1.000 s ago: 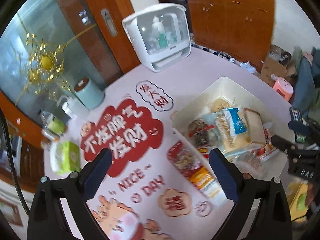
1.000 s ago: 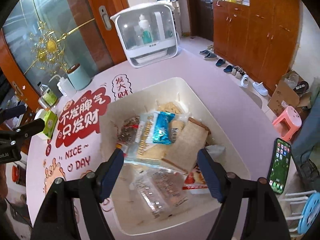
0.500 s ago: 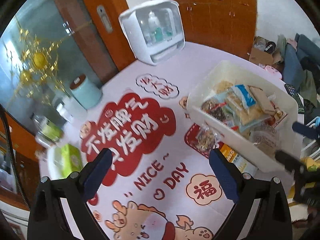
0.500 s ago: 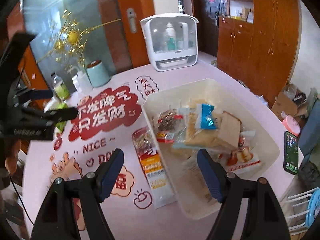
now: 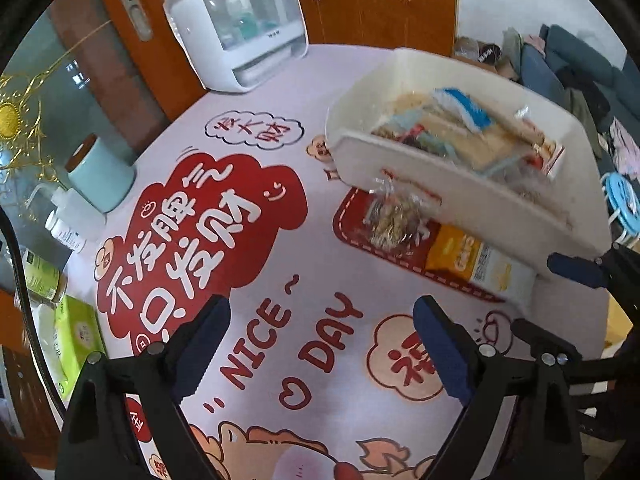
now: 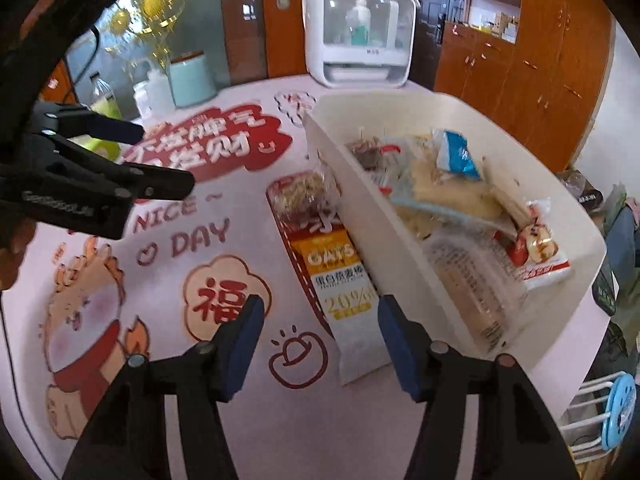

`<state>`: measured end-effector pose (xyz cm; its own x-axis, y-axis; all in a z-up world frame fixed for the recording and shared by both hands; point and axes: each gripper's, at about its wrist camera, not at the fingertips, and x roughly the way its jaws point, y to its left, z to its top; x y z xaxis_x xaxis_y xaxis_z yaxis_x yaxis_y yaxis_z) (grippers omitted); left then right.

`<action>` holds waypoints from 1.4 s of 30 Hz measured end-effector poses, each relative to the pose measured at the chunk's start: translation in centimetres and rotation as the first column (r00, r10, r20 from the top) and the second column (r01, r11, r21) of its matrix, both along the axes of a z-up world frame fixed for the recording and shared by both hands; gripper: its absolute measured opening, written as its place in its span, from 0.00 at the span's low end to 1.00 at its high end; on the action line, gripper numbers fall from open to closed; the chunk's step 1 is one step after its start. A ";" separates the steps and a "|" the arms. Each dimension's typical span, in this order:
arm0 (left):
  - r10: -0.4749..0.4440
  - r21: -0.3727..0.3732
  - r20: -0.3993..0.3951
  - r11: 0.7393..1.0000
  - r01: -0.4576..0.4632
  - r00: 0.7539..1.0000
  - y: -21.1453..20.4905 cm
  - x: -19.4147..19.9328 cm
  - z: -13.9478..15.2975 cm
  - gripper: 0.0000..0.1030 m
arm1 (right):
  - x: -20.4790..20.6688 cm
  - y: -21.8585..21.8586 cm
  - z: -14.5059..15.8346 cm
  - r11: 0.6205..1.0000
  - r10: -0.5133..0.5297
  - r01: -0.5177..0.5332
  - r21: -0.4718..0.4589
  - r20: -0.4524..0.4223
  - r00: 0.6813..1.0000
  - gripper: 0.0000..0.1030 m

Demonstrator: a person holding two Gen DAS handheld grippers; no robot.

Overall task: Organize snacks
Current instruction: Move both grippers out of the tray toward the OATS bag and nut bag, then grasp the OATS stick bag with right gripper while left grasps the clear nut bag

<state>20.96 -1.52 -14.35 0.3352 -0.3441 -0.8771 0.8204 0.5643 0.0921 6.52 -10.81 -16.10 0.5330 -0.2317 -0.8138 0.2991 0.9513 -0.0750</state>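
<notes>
Right gripper (image 6: 320, 322) closing over orange-white oats packet (image 6: 340, 276), untouched

Each view looks forward and steeply down along its own gripper's fingers, from close above the table (image 5: 328, 72). The left wrist view faces across the printed mat; ahead and right of the left gripper (image 5: 320, 344) lie the white bin (image 5: 460, 184) and the oats packet (image 5: 472, 260). The right wrist view sits nearer: the same packet (image 6: 344, 280) lies just ahead of the right gripper (image 6: 320, 332), the bin (image 6: 400, 240) ahead to its right. Both views share mat, bin, packet and white cabinet (image 5: 236, 28); each catches the other gripper at its edge
</notes>
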 end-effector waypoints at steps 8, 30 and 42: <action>0.022 -0.015 -0.033 1.000 -0.022 0.999 0.0 1.2 -1.4 0.90 | 2.6 0.9 -3.1 0.993 -0.071 0.064 -0.098 -0.069 0.995 0.55; 0.024 -0.030 -0.158 0.999 -0.029 0.987 -3.4 3.3 -4.3 0.90 | 4.5 -5.9 -5.1 0.991 -0.131 0.130 -0.019 -0.148 0.980 0.51; -0.010 -0.001 -0.224 1.000 0.010 0.974 -10.3 3.8 -7.4 0.90 | 1.9 -6.2 -4.0 0.979 -0.109 0.129 0.159 -0.128 0.986 0.37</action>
<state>24.75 -11.81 -21.73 0.1264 -0.3466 -0.9294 0.8258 0.5560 -0.0950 8.43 -17.06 -20.06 0.4080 -0.1443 -0.9015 0.4095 0.9115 0.0394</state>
